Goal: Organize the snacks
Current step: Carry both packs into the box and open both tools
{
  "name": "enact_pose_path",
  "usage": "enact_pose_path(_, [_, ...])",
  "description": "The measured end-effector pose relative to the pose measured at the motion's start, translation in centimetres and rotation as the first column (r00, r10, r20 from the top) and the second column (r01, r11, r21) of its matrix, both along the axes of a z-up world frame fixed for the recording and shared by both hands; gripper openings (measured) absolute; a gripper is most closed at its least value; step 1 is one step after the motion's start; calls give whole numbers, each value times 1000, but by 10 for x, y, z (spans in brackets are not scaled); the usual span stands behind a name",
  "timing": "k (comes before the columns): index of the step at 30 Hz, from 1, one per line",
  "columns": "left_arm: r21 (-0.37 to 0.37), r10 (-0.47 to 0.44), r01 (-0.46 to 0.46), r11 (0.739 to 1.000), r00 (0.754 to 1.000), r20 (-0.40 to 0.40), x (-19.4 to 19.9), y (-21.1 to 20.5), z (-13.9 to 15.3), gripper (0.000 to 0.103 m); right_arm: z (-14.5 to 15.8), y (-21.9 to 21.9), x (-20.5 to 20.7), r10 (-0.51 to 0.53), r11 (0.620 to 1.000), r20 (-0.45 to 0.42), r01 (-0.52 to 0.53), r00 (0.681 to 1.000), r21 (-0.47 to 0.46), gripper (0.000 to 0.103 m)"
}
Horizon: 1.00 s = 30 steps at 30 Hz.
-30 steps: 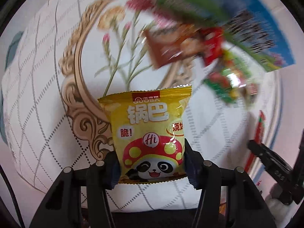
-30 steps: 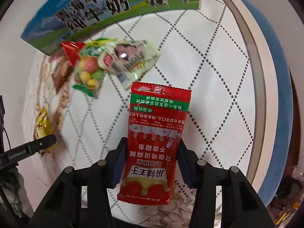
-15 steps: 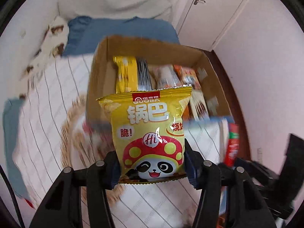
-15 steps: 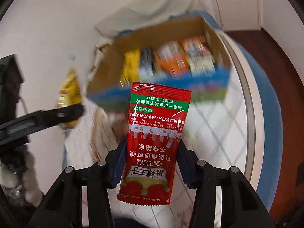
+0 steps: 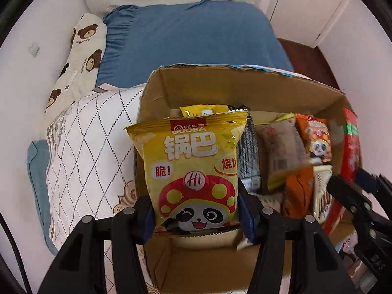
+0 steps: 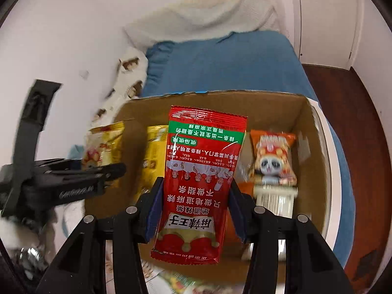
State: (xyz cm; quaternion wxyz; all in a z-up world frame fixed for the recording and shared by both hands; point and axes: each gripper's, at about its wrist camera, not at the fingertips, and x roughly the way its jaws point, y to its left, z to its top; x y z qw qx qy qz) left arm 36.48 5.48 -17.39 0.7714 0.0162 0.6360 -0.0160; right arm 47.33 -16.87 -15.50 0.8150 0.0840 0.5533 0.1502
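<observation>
My left gripper (image 5: pixel 196 218) is shut on a yellow panda snack packet (image 5: pixel 193 169) and holds it over the left part of an open cardboard box (image 5: pixel 220 83). My right gripper (image 6: pixel 196 208) is shut on a red spicy-strip packet (image 6: pixel 201 171) and holds it over the same box (image 6: pixel 269 103). Several snack packets stand inside the box, among them an orange panda packet (image 6: pixel 272 159). The right gripper (image 5: pixel 357 201) with its red packet (image 5: pixel 350 147) shows at the right of the left wrist view. The left gripper (image 6: pixel 80 178) shows at the left of the right wrist view.
The box sits on a white quilted cloth (image 5: pixel 85 147) on a bed. A blue pillow (image 5: pixel 191 36) and a bear-print pillow (image 5: pixel 80 56) lie behind it. A white door (image 6: pixel 325 17) and dark wood floor (image 6: pixel 355 122) are at the right.
Both grippers have lifted off the cloth with their packets and moved forward to the box, which now fills the lower half of both views.
</observation>
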Motion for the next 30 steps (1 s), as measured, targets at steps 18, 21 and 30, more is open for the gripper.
enact_pose_path(18, [16,56,-56,998,998,-12,20,1,-15,86,-62,-11,49,-78,996,-167,69,983,-57,101])
enact_pose_path(21, [12,55,-55,998,998,6,14,-3,-8,86,-58,-18,42,-100,993,-153,89,983,-80,101])
enact_pose_path(30, [-24,69,-66,998,991,117,-24,-8,15,86,-37,-29,3,-103,985,-78,91,992,-148,101])
